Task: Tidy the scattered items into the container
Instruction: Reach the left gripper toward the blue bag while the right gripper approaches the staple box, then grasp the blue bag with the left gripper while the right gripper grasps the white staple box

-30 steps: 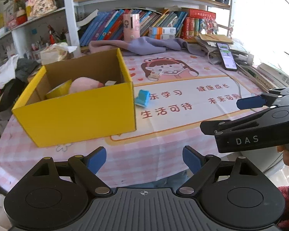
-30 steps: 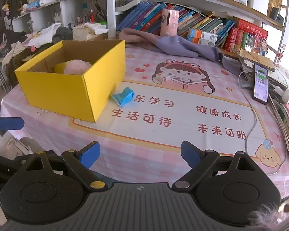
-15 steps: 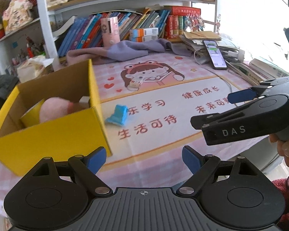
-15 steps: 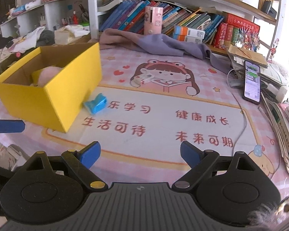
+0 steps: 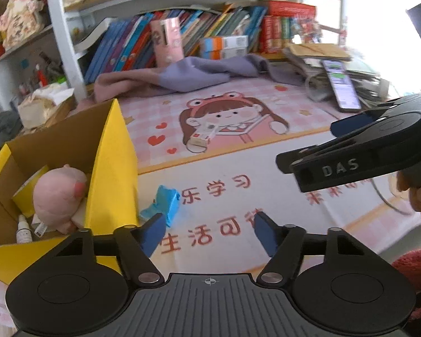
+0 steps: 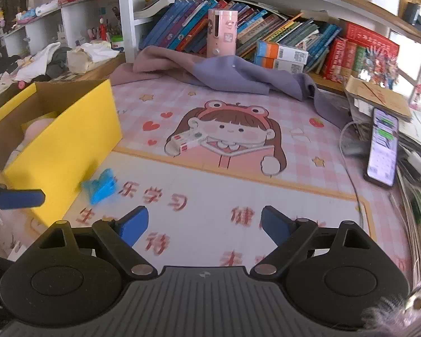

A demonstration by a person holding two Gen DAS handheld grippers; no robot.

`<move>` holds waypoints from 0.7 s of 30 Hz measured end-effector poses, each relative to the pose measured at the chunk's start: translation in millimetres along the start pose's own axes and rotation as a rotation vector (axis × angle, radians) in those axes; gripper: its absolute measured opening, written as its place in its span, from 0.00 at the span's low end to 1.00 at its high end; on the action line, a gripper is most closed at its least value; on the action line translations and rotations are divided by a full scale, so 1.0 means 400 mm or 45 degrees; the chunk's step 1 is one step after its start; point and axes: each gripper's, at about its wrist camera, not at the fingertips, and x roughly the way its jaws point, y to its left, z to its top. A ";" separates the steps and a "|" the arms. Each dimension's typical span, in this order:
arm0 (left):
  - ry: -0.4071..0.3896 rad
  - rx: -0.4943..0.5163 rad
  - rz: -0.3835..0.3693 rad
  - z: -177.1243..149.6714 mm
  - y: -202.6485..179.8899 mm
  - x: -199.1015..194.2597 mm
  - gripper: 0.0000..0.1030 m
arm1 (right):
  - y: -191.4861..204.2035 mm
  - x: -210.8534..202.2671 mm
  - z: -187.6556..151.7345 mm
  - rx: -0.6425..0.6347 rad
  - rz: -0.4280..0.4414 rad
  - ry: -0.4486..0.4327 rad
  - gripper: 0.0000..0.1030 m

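Two sets of tongs work over one desk (image 6: 317, 193), which is covered by a pink checked cloth printed with a cartoon girl in a frog hat and rows of red characters.

At the far left we see side shelving (image 6: 42, 25) holding clothes, bags and small bottles. In front of it, on the left part of the desk, stands the yellow cardboard box (image 5: 109, 168), open at the top. Inside it we note a pink plush toy (image 5: 57, 196), a yellow roll and a small white bottle.

Just beside the box's right wall lies the blue item (image 5: 161, 206), resting on the cloth; from the right wrist view it appears to touch the wall's base. The left tongs (image 5: 209, 231) hover close over it with the jaws closing; the item sits by the left fingertip, and the pads do not press on it.

Further right, near the cloth's centre, a small white and red carton (image 6: 186, 140) lies on the printed figure, well apart from the box. The right tongs (image 6: 202, 226) hang over the printed characters, jaws wide apart with nothing between them.

Along the back we see a purple cloth (image 6: 230, 75) heaped against a bookshelf (image 6: 266, 31) of leaning books, with a pink cylinder (image 6: 221, 32) upright among them. At the right edge a phone (image 6: 383, 151) rests on stacked papers, screen lit.
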 end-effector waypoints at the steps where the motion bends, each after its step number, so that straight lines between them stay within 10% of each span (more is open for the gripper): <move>1: 0.008 -0.013 0.025 0.008 -0.003 0.012 0.62 | -0.010 0.011 0.010 -0.009 0.014 0.003 0.86; 21: 0.144 -0.555 0.479 0.076 -0.007 0.179 0.56 | -0.060 0.313 0.197 -0.410 0.346 -0.005 0.81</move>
